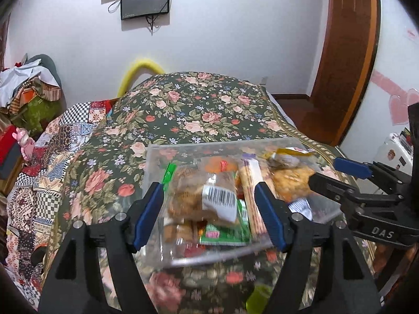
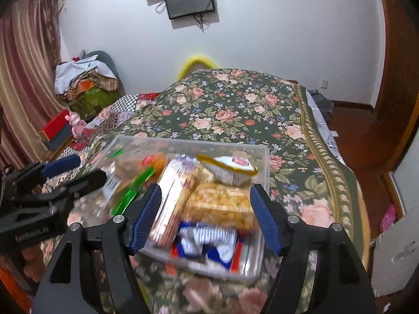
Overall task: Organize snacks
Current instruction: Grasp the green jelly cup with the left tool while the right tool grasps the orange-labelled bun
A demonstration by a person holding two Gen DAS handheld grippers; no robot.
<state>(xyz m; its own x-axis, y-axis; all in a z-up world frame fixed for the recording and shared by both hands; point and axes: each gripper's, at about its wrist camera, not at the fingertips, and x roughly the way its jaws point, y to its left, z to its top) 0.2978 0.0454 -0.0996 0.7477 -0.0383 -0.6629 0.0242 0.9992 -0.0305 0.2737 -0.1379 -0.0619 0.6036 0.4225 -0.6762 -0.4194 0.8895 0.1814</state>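
The clear box (image 2: 264, 157) is sitting right in front of both grippers, on the flowery blanket (image 2: 235, 110), and it is full of snacks. A bag of golden puffs (image 2: 222, 204) is lying just ahead of the right gripper (image 2: 205, 217), between its two blue fingers. A long striped packet (image 2: 174, 201) is leaning beside the puffs, toward the left finger. A blue and white packet (image 2: 207, 240) is sitting nearest the gripper, under the puffs. A yellow and white bag (image 2: 230, 167) is lying at the far end.

The left gripper (image 1: 209, 212) is hanging over the other half of the box. A bag with a barcode label (image 1: 220, 198) is lying just ahead of it, with a green packet (image 1: 225, 233) below.

Both grippers are wide open and are holding nothing. The snacks look blurry, so I cannot tell if the fingers are touching them.

I think the packing step is nearly done, since the snacks seem to be in the box already. Next, a gripper probably needs to push the packets flat or fetch one more snack. The bags are soft and crinkly, so a gentle squeeze is best.
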